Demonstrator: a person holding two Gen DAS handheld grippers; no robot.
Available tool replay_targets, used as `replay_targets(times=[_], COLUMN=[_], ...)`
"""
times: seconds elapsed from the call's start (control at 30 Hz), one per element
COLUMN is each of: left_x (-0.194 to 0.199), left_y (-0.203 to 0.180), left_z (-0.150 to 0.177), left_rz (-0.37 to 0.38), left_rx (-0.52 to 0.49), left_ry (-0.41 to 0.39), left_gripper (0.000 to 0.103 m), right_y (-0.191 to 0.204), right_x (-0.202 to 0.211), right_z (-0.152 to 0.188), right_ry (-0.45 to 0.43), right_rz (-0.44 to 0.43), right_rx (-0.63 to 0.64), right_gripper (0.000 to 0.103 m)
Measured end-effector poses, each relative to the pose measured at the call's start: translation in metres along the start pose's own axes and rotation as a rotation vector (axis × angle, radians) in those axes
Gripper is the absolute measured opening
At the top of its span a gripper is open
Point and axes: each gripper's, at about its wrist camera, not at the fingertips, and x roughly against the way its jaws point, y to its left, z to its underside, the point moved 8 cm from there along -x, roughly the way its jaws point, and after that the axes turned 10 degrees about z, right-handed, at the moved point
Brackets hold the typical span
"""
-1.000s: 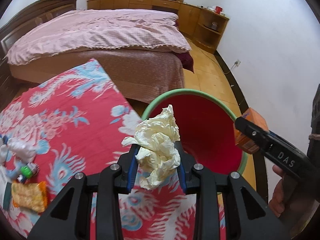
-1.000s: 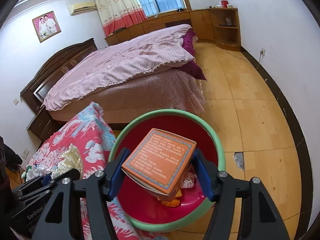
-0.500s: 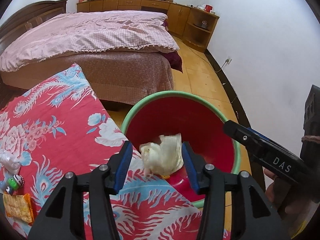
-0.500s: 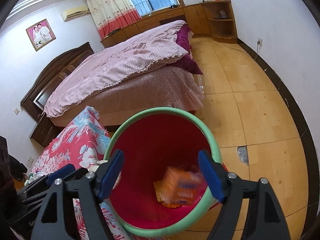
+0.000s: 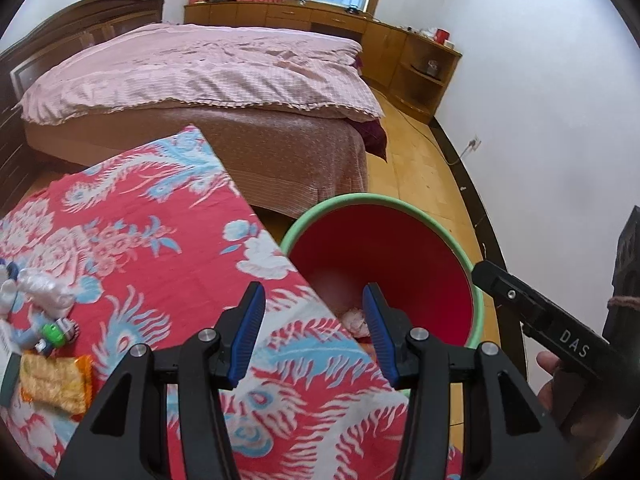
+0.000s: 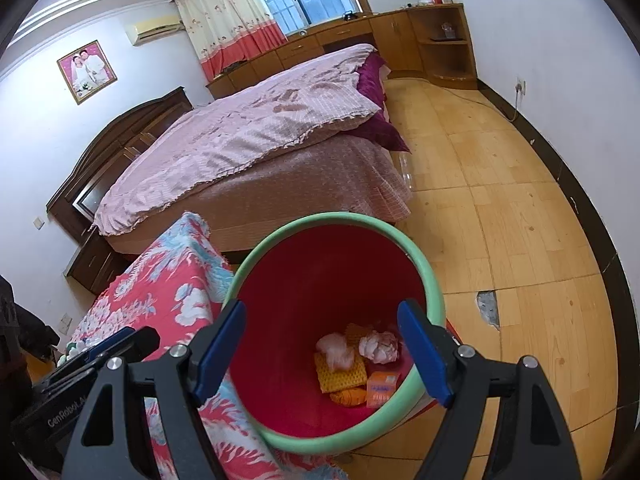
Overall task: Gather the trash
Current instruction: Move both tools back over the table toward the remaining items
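Observation:
A red bin with a green rim (image 6: 434, 292) stands on the floor beside the table; it also shows in the left wrist view (image 5: 384, 202). Inside lie an orange box (image 6: 382, 388), crumpled tissues (image 6: 378, 346) and yellow wrappers (image 6: 340, 372). My right gripper (image 6: 322, 354) is open and empty above the bin. My left gripper (image 5: 314, 332) is open and empty over the table's edge by the bin. On the table's left lie a yellow snack packet (image 5: 54, 382), a crumpled white wrapper (image 5: 42, 290) and a small green-capped item (image 5: 54, 332).
The table wears a red floral cloth (image 5: 140, 240). A bed with a pink cover (image 5: 200, 76) stands behind it. Wooden floor (image 6: 520, 220) lies to the right of the bin, with wooden cabinets (image 6: 420, 44) along the far wall.
My left gripper opened and dropped the crumpled tissue into the bin. My right gripper opened and dropped the orange box into the bin. Both now stand empty.

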Motion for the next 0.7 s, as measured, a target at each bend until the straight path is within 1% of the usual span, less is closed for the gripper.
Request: replay_targets(times=[0.13,0.33,0.57,0.7], left_x=[0.018,0.048,0.093,0.114], left_y=[0.009,0.031,0.064,0.086], left_z=[0.005,0.015,0.031,0.042], left_rz=[-0.014,-0.056,-0.12,-0.155], left_rx=[0.023,0.073,0.138,0.183], left_ry=[-0.022,-0.054,-0.115,-0.134], left_gripper=[0.051,0.051,0.051,0.051], right_y=[0.007,0.024,0.054,0.076], right_x=[0.012,0.03,0.049,0.057], right_z=[0.005,0.011,0.023,0.031], right_ry=[-0.009,-0.021,-0.028,-0.026], right_rz=[-0.014,-0.039,-0.085,-0.11], right_rx=[0.009,0.031,0.062,0.097], right_gripper=[0.08,0.08,0.08,0.08])
